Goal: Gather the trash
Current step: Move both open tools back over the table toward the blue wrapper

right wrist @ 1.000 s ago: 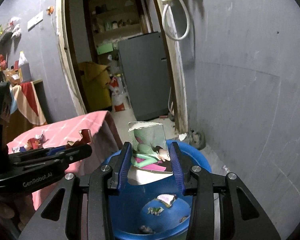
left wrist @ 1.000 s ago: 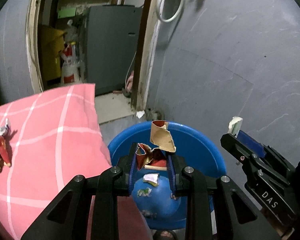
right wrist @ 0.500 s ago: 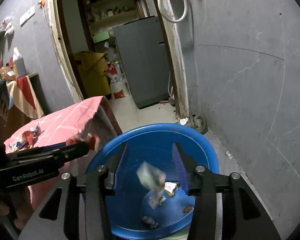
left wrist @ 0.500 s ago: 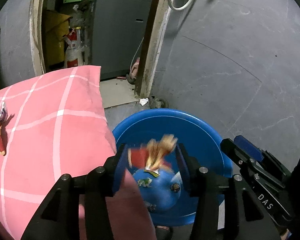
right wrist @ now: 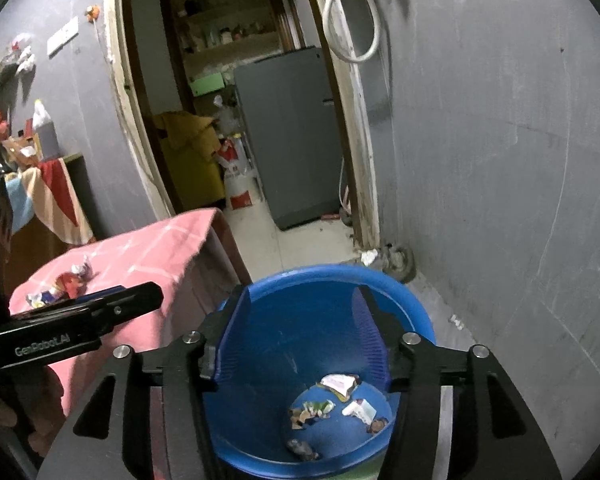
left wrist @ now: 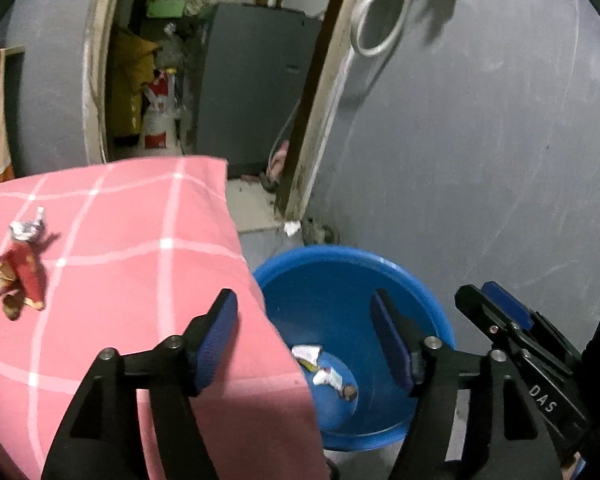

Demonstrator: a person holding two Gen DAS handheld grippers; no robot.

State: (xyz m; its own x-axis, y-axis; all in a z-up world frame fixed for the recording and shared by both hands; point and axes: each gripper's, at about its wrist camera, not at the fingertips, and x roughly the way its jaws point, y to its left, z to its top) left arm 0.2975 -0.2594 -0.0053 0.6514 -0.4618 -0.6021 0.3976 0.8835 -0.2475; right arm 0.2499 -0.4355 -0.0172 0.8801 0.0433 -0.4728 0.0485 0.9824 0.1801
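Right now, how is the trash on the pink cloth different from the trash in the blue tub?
The wrappers on the pink cloth sit bunched together up on the pink cloth, still to be collected; the scraps in the blue tub lie scattered across the bottom of the blue tub. The cloth wrappers look mostly red with a silvery twist; the tub scraps look paler, white and greenish. Both are small crumpled litter, and neither is held.

Dim grey walls [right wrist: 500, 160], open doorway [right wrist: 236, 120], grey fridge [right wrist: 292, 136] beyond, pale tiled floor [right wrist: 300, 248].
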